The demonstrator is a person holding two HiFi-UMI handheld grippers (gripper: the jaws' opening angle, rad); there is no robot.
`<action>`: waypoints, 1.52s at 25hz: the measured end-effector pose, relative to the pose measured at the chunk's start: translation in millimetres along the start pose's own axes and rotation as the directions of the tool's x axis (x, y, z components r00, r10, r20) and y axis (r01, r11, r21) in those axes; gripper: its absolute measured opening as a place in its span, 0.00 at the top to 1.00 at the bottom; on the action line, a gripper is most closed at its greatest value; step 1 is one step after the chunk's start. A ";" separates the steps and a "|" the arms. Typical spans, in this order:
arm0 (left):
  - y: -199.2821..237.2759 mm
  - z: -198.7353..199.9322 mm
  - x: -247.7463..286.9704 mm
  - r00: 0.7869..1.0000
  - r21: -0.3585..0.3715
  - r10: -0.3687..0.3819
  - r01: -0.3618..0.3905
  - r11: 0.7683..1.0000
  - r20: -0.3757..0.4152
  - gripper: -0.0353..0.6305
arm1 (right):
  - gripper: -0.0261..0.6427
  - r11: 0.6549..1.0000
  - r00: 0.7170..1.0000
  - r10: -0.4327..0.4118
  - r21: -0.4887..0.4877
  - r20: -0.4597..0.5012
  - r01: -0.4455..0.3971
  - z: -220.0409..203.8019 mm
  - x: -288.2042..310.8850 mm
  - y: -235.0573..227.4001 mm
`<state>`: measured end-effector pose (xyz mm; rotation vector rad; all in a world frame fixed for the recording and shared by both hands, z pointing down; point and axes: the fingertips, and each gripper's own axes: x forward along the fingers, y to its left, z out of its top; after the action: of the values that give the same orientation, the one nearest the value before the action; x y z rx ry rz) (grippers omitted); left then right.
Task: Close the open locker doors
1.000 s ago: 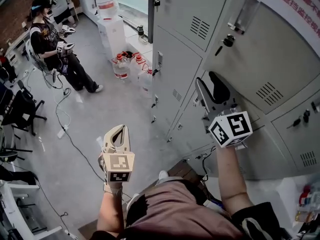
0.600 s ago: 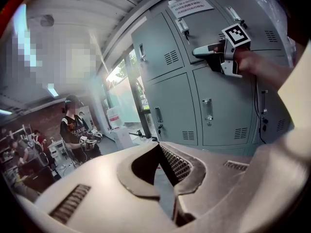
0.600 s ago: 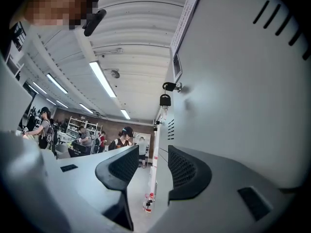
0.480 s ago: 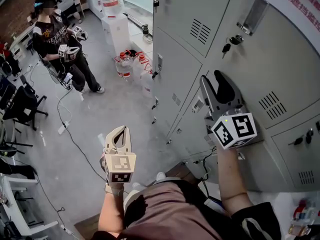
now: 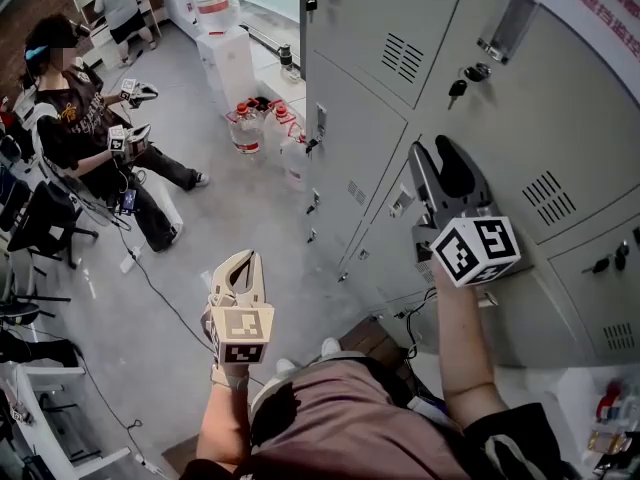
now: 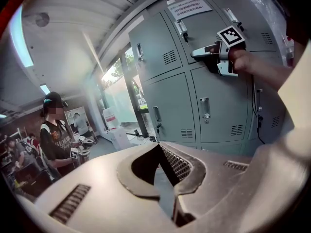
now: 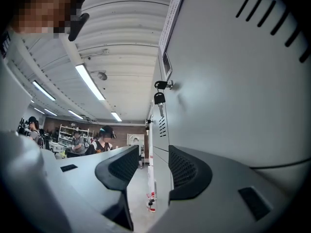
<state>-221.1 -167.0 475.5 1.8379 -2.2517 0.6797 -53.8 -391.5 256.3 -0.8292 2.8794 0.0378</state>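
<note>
My right tool (image 5: pixel 436 150) is released, jaws apart with nothing between them, and lies just beside the grey locker door (image 5: pixel 560 118) that has a key (image 5: pixel 458 90) in its lock. My left tool (image 5: pixel 243 258) is clenched empty over the floor (image 5: pixel 200 228), well apart from the lockers.

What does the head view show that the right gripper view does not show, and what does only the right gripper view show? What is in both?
Only the head view: the left gripper, shut and empty; the water jugs on the floor; the right gripper seen from outside, close to the lockers.
Only the right gripper view: the ceiling lights, and that its jaws stand apart with nothing between them.
Both: the lockers, a key hanging from a lock, and the standing person.
</note>
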 end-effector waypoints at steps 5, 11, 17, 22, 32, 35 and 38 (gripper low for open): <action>3.2 12.3 -2.9 0.999 0.045 -0.045 0.044 0.998 0.024 0.92 | 0.66 1.000 0.999 0.009 0.009 -0.039 -0.009 -19.8 -13.1 22.2; -3.2 13.6 -0.4 0.992 0.049 -0.107 0.104 0.993 0.062 0.92 | 0.71 0.999 0.995 0.042 0.012 -0.094 -0.041 -52.7 -35.7 59.3; -26.5 26.7 -0.5 0.967 0.067 -0.213 0.206 0.976 0.138 0.92 | 0.81 1.000 0.988 0.025 -0.002 -0.153 -0.026 -84.9 -71.3 80.8; -54.5 40.5 -3.2 0.927 0.044 -0.301 0.299 0.953 0.222 0.92 | 0.87 0.999 0.979 -0.026 0.014 -0.203 0.029 -114.4 -106.7 83.6; -111.0 62.2 -19.9 0.827 0.044 -0.450 0.463 0.885 0.338 0.92 | 0.89 0.993 0.959 -0.105 0.026 -0.264 0.116 -151.2 -172.1 92.0; -121.7 67.8 -26.1 0.804 0.051 -0.471 0.487 0.872 0.364 0.92 | 0.89 0.993 0.957 -0.112 0.010 -0.269 0.119 -154.1 -184.0 96.4; -130.6 70.7 -30.8 0.787 0.064 -0.488 0.504 0.862 0.376 0.92 | 0.89 0.992 0.953 -0.127 -0.013 -0.273 0.128 -155.5 -193.5 98.2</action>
<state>-77.3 -189.3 432.8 2.5753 -1.7886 0.1890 35.6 -216.3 436.7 -1.0981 3.0680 -0.1074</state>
